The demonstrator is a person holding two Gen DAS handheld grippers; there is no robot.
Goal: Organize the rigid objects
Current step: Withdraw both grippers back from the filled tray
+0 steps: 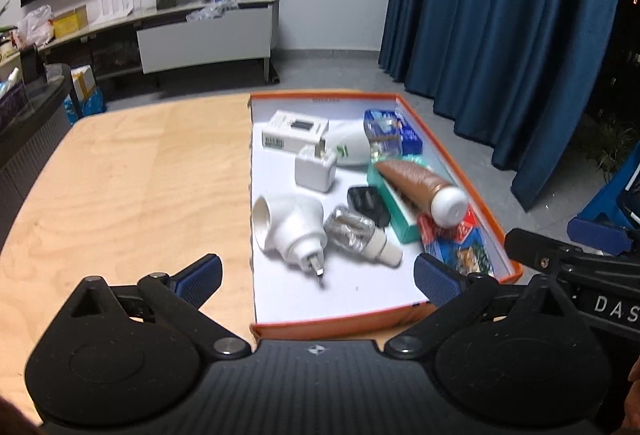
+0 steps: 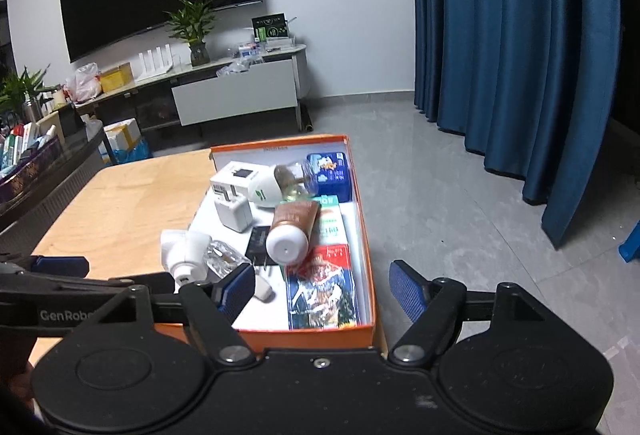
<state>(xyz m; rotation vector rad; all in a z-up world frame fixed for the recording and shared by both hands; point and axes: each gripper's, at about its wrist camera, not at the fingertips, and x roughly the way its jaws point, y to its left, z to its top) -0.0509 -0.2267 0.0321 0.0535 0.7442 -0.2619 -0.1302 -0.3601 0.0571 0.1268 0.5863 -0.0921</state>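
Orange box [image 1: 460,171] on the desk [image 1: 132,171] looks full. Both grippers, left [image 1: 318,277] and right [image 2: 322,289], have fingers spread, holding nothing. Next probably means tidying inside.

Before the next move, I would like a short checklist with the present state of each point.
1. Left tool open, nothing between the pads: ok.
2. Right tool open, nothing held: ok.
3. Orange box lies flat on the wooden table: ok.
4. Things inside the box in order: not ok, the brown tube lies on the teal carton.
5. Table left of the box bare: ok.
6. Loose things outside the box: cannot tell.
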